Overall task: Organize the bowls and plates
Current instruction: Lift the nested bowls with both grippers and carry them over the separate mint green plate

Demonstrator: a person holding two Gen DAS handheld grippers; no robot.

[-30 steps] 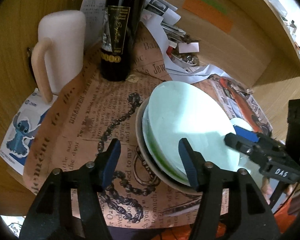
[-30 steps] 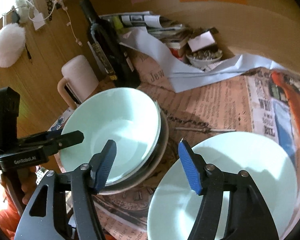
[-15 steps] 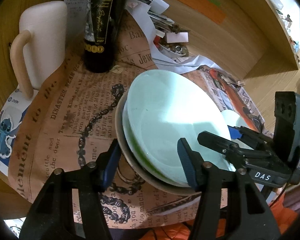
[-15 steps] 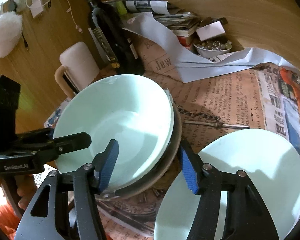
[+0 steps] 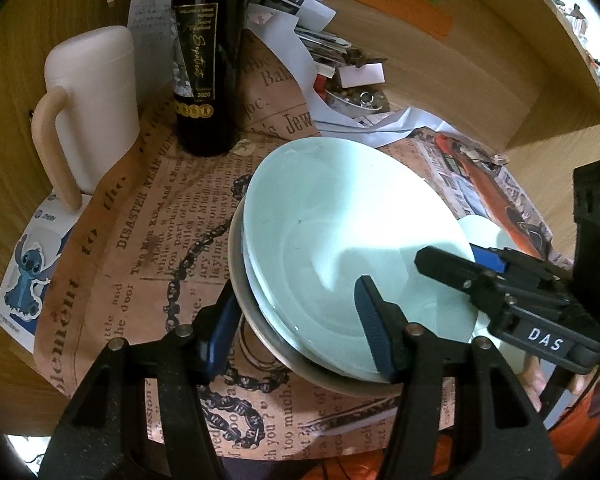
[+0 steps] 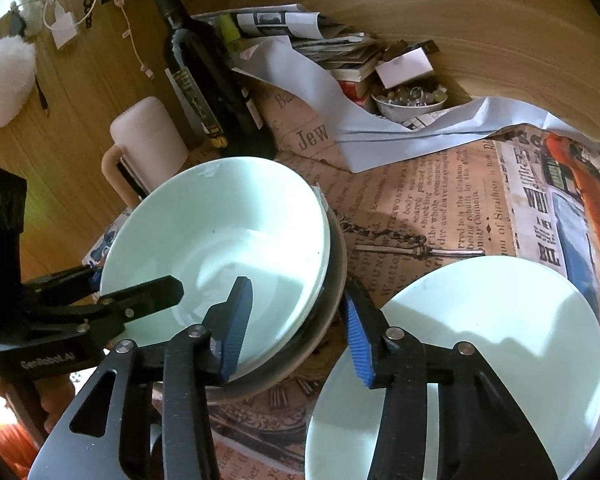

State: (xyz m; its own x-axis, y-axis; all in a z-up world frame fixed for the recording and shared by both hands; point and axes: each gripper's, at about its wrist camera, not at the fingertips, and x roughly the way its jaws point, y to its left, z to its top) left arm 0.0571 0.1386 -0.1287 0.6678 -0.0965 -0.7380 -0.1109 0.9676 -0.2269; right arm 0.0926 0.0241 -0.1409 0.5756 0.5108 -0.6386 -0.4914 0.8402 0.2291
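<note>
Pale-green porcelain is sitting between my fingers on both sides: a mint bowl (image 5: 352, 248) is resting on top of a nested stack, with a second pale rim (image 5: 260, 280) just under it and a grey outer bowl (image 5: 252, 312) at the bottom, all on the newspaper-covered tabletop (image 5: 140, 248). My left gripper (image 5: 300, 328) is standing apart around the near rim of the stack, one blue pad (image 5: 220, 328) outside the grey wall and the other inside the mint bowl; whether either pad is touching the rim, I cannot tell. My right gripper (image 6: 296, 328) is straddling the opposite rim in the same way, its left pad (image 6: 236, 320) inside the mint bowl and its right pad outside the grey wall, fingers spread and not pressing shut. Just beside the stack, under my right gripper, a flat mint plate (image 6: 500, 340) is lying on the paper. Behind the stack a dark wine bottle (image 5: 208, 60) is standing upright next to a white mug (image 5: 96, 104) with a tan handle. Farther back, a small dish of beads (image 6: 408, 100) is sitting among loose papers.
</note>
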